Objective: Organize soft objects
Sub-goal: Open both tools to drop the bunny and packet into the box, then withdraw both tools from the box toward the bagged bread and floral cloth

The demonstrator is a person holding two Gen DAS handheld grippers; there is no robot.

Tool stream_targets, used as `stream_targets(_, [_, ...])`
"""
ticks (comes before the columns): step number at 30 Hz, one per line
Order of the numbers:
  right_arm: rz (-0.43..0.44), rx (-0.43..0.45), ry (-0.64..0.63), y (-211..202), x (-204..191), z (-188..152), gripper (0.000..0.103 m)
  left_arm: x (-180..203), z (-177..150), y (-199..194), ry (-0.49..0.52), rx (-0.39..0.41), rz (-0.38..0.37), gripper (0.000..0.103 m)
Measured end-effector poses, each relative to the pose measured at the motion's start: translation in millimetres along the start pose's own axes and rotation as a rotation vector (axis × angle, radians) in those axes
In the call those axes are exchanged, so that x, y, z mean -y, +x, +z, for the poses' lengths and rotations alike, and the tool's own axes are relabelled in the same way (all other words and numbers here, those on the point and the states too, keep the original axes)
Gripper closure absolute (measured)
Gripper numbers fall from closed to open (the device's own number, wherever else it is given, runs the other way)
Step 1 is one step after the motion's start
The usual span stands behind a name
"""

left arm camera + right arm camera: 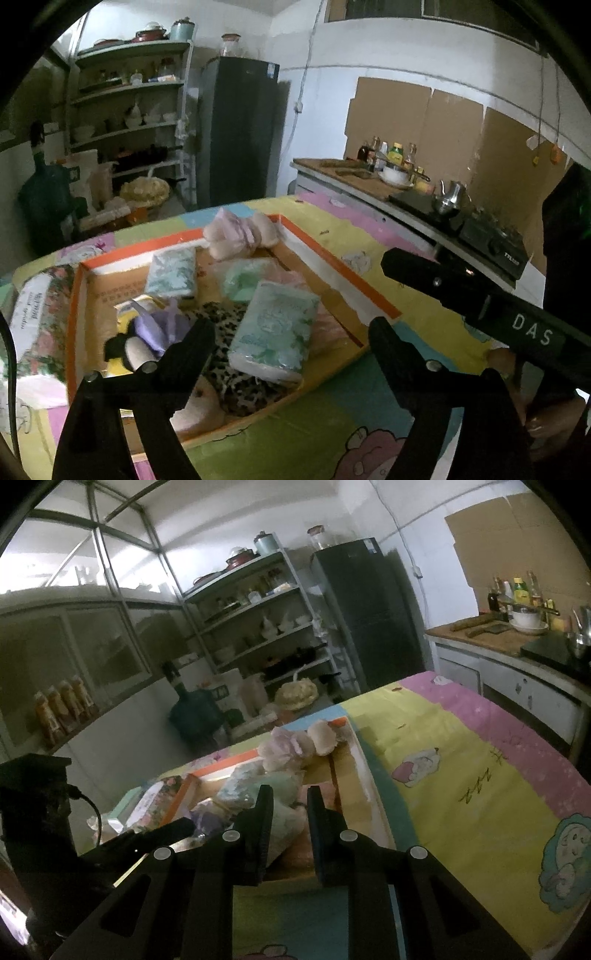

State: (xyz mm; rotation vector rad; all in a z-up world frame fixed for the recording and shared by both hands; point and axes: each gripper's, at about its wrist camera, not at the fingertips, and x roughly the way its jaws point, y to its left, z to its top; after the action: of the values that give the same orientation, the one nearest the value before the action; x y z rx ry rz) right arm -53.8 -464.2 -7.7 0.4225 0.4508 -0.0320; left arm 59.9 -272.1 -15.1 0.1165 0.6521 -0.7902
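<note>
Cardboard tray (373,291) with an orange rim lies on the cartoon-print surface (436,317), ahead of the left hand-held gripper (291,341), whose jaws stand wide with nothing between them. Going left to right past its tips, the tray holds a purple cloth bundle (162,326), leopard-print fabric (229,354), two mint-patterned tissue packs, one far (171,273) and one near (275,332), a pale green bag (245,278), and a pink plush bundle (240,236) at the far rim. A floral box (35,321) sits outside the tray, left of the left finger.

The left wrist view alone shows the right hand-held gripper (391,260) from the side, right of the tray. The right wrist view alone shows its jaws narrow, with the near tissue pack (286,823) seen in the gap; whether they grip it I cannot tell. Beyond its tips lie the plush bundle (291,747) and the tray's rim (369,782)
</note>
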Motion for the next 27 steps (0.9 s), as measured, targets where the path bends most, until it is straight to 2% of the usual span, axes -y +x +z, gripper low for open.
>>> stream_targets(1, [0.004, 0.004, 0.003, -1.4, -0.9, 0.5, 0.082, 0.0, 1.7, -3.4, 0.000, 0.009, 0.003, 0.018])
stream_targets(4, [0.027, 0.025, 0.019, -7.4, -5.6, 3.7, 0.069, -2.5, 2.7, -14.4, -0.004, 0.037, 0.012, 0.016])
stream_targets(6, [0.032, 0.039, 0.022, -11.0, -9.6, 5.7, 0.068, -7.0, 3.6, -21.6, -0.009, 0.051, 0.019, 0.015])
stream_targets(8, [0.022, 0.051, 0.014, -15.1, -16.1, 7.4, 0.052, -11.8, 3.7, -28.8, -0.018, 0.065, 0.026, 0.015])
stream_targets(9, [0.018, 0.055, 0.008, -16.3, -19.7, 7.4, 0.050, -14.8, 3.3, -33.3, -0.025, 0.074, 0.029, 0.015])
stream_targets(14, [0.012, 0.056, -0.016, -16.0, -39.2, 6.3, 0.041, -27.7, 1.8, -52.1, -0.050, 0.112, 0.050, 0.015])
stream_targets(20, [0.035, 0.033, -0.044, -7.5, -65.4, 1.1, 0.041, -48.5, -4.6, -77.6, -0.079, 0.151, 0.104, 0.015])
stream_targets(23, [0.041, 0.023, -0.066, -2.4, -81.7, -2.3, 0.030, -62.9, -9.8, -92.1, -0.101, 0.167, 0.135, 0.015])
stream_targets(27, [0.033, 0.007, -0.096, 5.8, -104.0, -5.4, 0.029, -84.2, -16.9, -107.3, -0.135, 0.182, 0.181, 0.015])
